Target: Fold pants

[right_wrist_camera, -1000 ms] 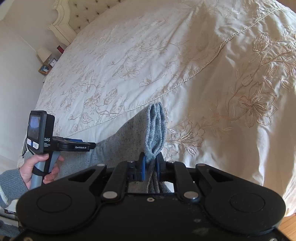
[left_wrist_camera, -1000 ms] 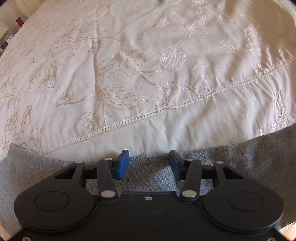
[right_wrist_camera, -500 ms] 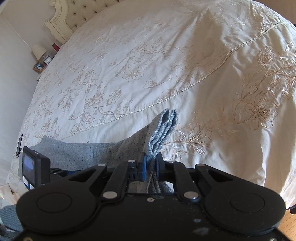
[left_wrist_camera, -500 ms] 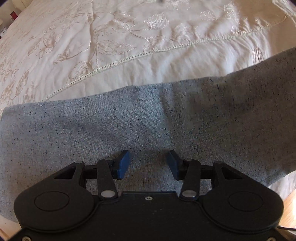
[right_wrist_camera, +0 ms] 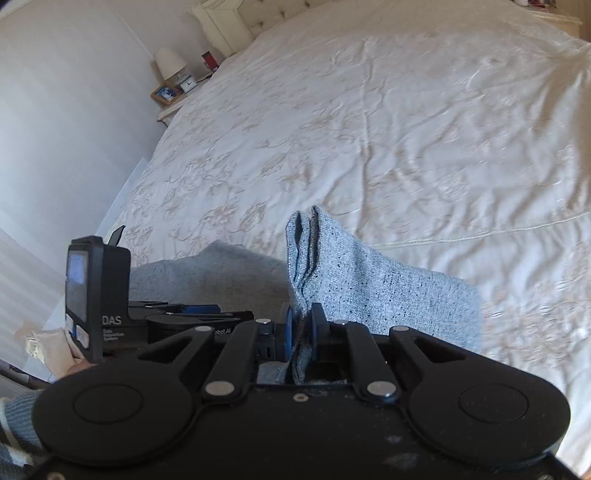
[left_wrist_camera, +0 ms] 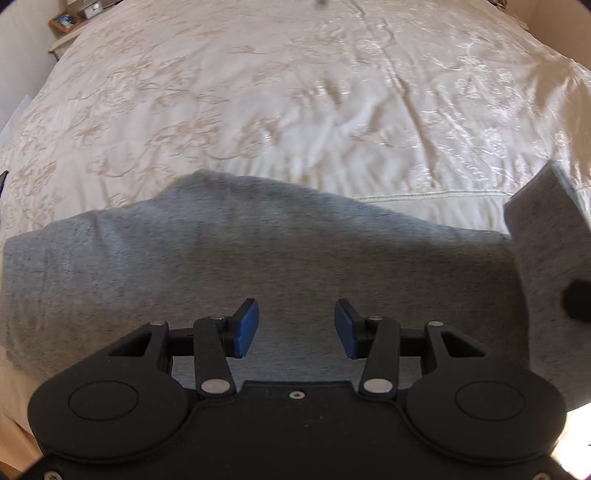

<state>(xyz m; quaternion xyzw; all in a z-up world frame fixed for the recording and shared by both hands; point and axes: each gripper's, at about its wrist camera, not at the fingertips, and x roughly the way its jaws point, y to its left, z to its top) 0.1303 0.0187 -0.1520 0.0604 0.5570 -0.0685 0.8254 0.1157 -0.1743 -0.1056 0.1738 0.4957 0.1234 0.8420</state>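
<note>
The grey pants (left_wrist_camera: 258, 258) lie flat across the near part of the cream bedspread in the left wrist view. My left gripper (left_wrist_camera: 296, 328) is open and empty, hovering just above the grey fabric. My right gripper (right_wrist_camera: 302, 328) is shut on a folded end of the pants (right_wrist_camera: 354, 273), which stands up out of the jaws and drapes to the right. That lifted end also shows at the right edge of the left wrist view (left_wrist_camera: 546, 236). The left gripper's body (right_wrist_camera: 99, 295) shows at the left of the right wrist view.
The embroidered cream bedspread (right_wrist_camera: 369, 129) fills the bed beyond the pants. A nightstand with a lamp (right_wrist_camera: 170, 62), clock and picture frame stands by the headboard (right_wrist_camera: 229, 22) at the far left. A white wall runs along the left side.
The right gripper has carried the held pants end leftward, closer to the left gripper. The left gripper has pulled back and tilted up, so more of the pants and bed shows.
</note>
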